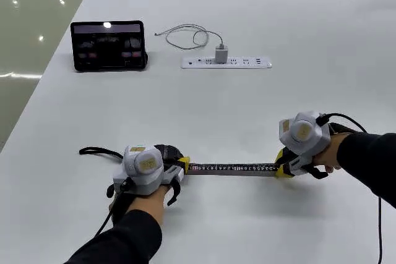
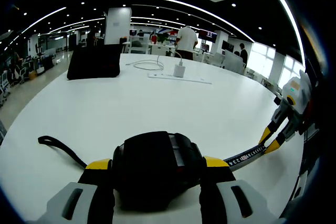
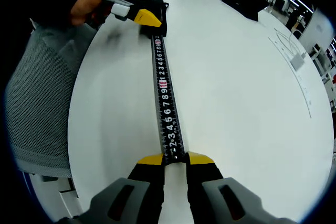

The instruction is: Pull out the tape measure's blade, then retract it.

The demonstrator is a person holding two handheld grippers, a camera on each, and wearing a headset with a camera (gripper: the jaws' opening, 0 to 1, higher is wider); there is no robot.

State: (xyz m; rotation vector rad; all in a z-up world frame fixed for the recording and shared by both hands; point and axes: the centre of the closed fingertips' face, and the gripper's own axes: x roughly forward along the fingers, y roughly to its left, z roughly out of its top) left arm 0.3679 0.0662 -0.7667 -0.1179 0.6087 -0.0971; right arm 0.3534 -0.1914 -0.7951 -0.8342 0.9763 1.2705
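Printed in black along the blade (image 3: 168, 98), seen in the right gripper view: 2, 3, 4, 5, 6, 7, 8, 9, read from the right claw (image 3: 175, 157) at 6 o'clock up toward the tape measure (image 3: 155, 15) at 12 o'clock. Then a red mark, too small to read, and further single digits up to 9. Nothing legible on the tablet (image 1: 108, 44) at 10 o'clock on the worktop (image 1: 260, 17).
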